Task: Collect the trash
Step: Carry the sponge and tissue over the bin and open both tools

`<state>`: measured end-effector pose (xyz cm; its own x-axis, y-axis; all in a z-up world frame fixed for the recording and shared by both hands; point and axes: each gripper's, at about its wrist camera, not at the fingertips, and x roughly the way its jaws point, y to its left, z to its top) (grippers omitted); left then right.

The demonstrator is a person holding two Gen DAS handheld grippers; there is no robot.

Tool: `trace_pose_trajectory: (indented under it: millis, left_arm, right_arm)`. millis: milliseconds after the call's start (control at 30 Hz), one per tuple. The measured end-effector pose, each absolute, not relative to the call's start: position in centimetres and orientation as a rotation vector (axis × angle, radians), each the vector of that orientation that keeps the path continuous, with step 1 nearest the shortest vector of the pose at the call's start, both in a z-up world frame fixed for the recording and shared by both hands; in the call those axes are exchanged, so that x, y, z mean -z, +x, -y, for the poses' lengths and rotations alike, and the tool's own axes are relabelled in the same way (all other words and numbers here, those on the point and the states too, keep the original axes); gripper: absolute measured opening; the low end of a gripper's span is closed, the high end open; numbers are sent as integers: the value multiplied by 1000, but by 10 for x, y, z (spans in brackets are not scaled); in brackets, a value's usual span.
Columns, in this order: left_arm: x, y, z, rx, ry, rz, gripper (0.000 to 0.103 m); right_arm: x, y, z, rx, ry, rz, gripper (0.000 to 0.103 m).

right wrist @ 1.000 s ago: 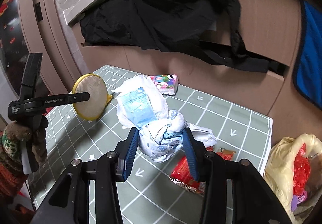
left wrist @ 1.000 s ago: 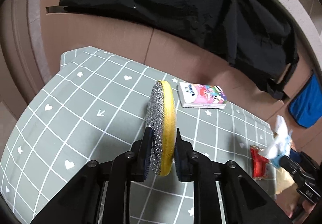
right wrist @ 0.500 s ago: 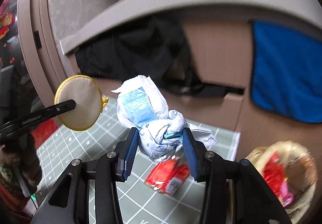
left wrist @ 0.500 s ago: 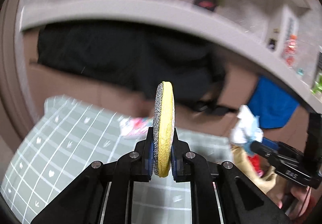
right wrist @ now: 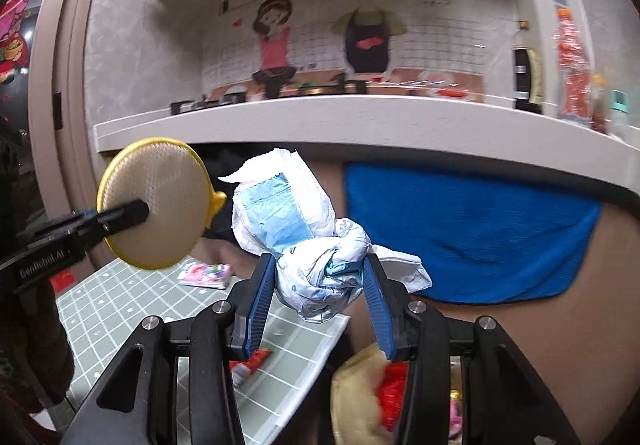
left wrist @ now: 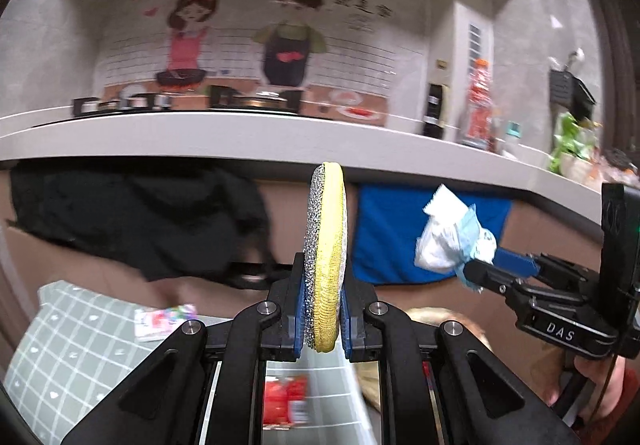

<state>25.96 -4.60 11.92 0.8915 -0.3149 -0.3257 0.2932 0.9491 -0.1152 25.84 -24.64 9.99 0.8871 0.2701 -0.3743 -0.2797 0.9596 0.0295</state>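
1. The left tongs (left wrist: 323, 319) were clamped tight on a round scouring pad with a yellow rim, a silver mesh face and a pale net face (left wrist: 325, 257). The pad stood upright on its edge between the blue pads, raised above the surface.
2. The right tongs (right wrist: 320, 299) were closed around a crumpled white and light-blue plastic wrapper bundle (right wrist: 304, 241), which bulged up and forward out of the grip, also held up in the air.
3. In the right wrist view the pad (right wrist: 156, 205) hung just left of the bundle, apart from it.
4. Below lay the grey-green surface with a white grid and small hearts (right wrist: 120, 309). On it, a small pink printed tissue pack (right wrist: 206, 274) sat near the far edge, and a red snack wrapper (left wrist: 286, 401) lay nearer.
5. A yellowish plastic trash bag holding red scraps (right wrist: 362, 377) sat off the surface's right edge, low beneath the right tongs.
6. A blue cloth (right wrist: 472, 241) and a black garment (left wrist: 132, 221) hung behind.
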Motion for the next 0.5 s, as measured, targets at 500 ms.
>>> trace_pose_trajectory:
  millis: [500]
  left_arm:
    - [-61, 296, 165, 533, -74, -520, 14]
  right_arm:
    - [-66, 253, 349, -116, 90, -452, 41]
